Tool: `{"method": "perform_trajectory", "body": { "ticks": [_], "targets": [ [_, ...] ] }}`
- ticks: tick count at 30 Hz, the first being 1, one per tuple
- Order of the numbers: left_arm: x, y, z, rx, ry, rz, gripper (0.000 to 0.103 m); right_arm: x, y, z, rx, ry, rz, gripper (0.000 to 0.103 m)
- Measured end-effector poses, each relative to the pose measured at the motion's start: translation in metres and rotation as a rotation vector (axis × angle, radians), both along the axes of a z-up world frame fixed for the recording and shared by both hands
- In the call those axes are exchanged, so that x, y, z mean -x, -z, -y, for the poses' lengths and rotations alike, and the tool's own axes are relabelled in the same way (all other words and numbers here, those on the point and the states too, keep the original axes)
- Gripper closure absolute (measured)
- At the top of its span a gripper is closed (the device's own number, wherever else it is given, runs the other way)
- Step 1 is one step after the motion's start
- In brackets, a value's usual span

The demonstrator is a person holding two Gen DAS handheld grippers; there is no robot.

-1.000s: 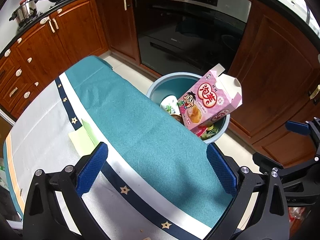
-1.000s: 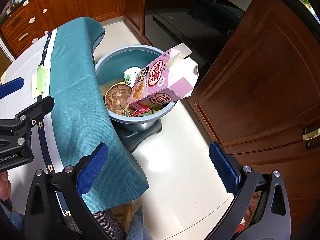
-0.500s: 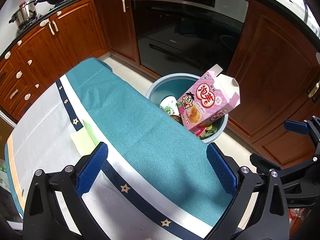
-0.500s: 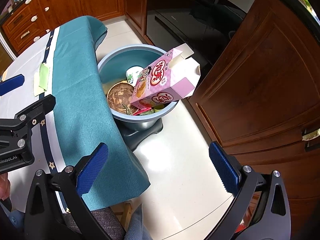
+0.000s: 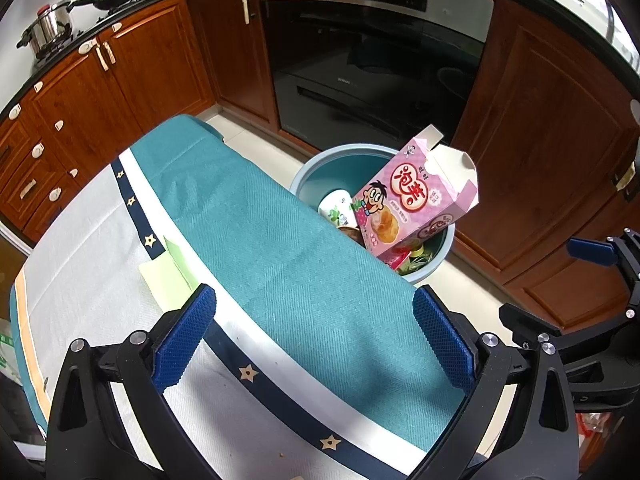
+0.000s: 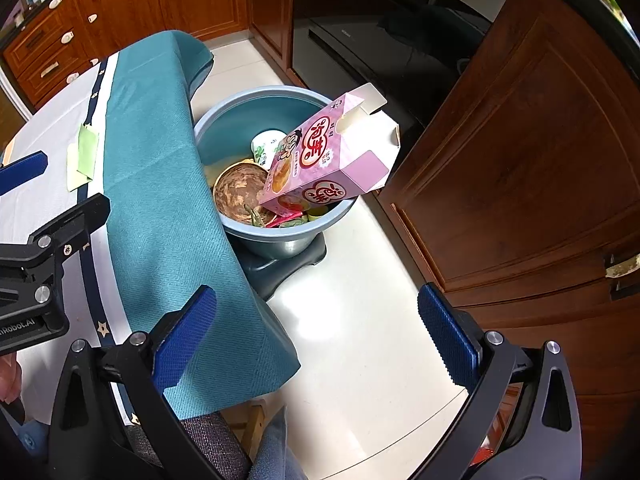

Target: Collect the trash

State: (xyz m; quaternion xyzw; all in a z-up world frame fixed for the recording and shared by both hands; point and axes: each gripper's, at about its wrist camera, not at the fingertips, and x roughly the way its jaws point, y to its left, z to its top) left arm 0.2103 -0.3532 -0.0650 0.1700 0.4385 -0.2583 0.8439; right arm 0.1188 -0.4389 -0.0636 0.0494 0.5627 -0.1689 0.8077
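A pink snack box [image 5: 416, 200] [image 6: 328, 160] leans tilted in the blue-grey trash bin [image 5: 316, 168] [image 6: 240, 120], its open flap sticking above the rim. A white cup [image 5: 336, 206] [image 6: 268, 146], a brown paper bowl [image 6: 236, 192] and wrappers lie in the bin beside it. My left gripper [image 5: 316, 340] hangs open over the teal tablecloth, empty. My right gripper [image 6: 316, 332] hovers open over the floor, short of the bin, empty. A pale green paper scrap [image 5: 168, 272] [image 6: 82, 156] lies on the table.
The table [image 5: 80, 264] with a teal and white star-trimmed cloth ends right beside the bin. Wooden cabinets [image 5: 552, 160] and a built-in oven [image 5: 372, 60] stand behind it. A pot [image 5: 50, 26] and pan sit on the stove. A chair cushion [image 6: 224, 448] is below the right gripper.
Both grippers have drawn back slightly from the bin, still open. The pink box rests in the bin as before.
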Motion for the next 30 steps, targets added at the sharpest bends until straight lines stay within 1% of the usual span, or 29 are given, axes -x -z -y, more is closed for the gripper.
{"method": "perform_trajectory", "body": {
  "ticks": [15, 21, 30],
  "targets": [
    [0.0014, 0.0015, -0.0032, -0.004, 0.011, 0.008, 0.004, 0.0014, 0.0014, -0.0025, -0.003, 0.0, -0.004, 0.006],
    [0.0049, 0.0007, -0.0006, 0.034, 0.067, -0.017, 0.004, 0.0008, 0.0025, -0.0022, -0.004, -0.001, -0.005, 0.006],
    [0.0009, 0.0033, -0.0021, 0.022, 0.043, -0.029, 0.004, 0.0, 0.0018, -0.002, -0.002, -0.003, -0.004, 0.006]
  ]
}}
